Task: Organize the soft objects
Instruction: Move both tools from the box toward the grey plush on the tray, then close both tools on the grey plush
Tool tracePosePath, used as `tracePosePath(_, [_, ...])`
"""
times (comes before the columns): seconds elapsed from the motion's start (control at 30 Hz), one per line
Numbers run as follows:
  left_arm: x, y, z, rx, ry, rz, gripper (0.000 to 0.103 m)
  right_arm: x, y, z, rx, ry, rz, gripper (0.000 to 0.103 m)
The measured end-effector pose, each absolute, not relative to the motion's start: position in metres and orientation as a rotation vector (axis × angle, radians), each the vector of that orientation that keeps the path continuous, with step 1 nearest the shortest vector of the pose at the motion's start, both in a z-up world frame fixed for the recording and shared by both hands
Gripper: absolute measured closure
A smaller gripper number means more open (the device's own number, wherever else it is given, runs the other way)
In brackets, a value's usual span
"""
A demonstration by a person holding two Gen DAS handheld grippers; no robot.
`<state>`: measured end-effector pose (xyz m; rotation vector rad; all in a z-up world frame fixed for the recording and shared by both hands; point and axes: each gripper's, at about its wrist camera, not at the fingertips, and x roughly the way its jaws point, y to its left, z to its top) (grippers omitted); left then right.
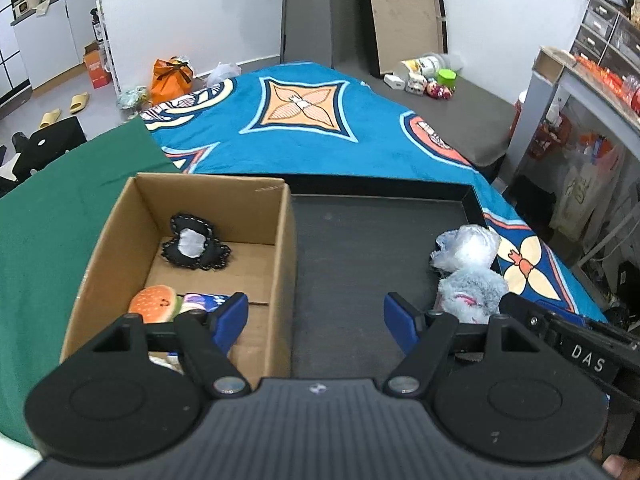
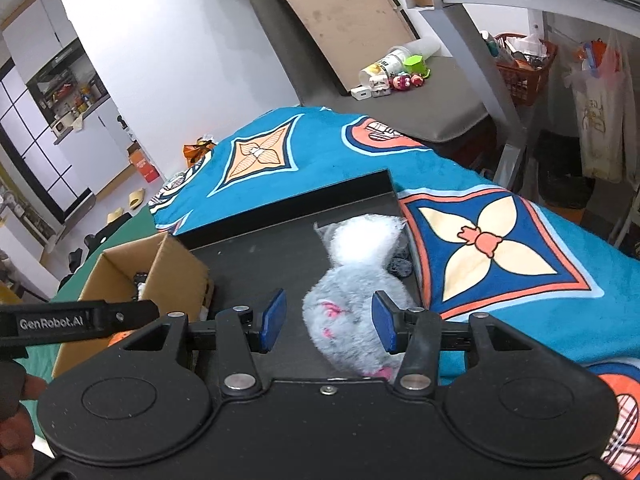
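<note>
Biggest thing here is the blue patterned blanket spread over the surface, with a green cloth beside it on the left. On top sits a shallow black tray, and touching its left edge is an open cardboard box. In the box: a black heart-shaped cushion at the far end, a burger plush at the near end.

The grey plush toy lies at the tray's right side, a white fluffy plush touching it just behind.

Left gripper hangs over the tray, jaws wide apart, holding nothing. Right gripper has its jaws apart too, the grey plush partly between them, pads not squeezing it.
</note>
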<state>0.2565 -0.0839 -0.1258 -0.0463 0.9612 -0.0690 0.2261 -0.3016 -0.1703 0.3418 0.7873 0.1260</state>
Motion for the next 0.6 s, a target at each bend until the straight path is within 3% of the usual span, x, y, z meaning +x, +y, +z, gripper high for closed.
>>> tracePosePath(0.6, [0.275,-0.141,-0.169,-0.046,1.032,-0.105,0.034,0.233,-0.335,-0.205,0.476,0.804,0.170,0.060])
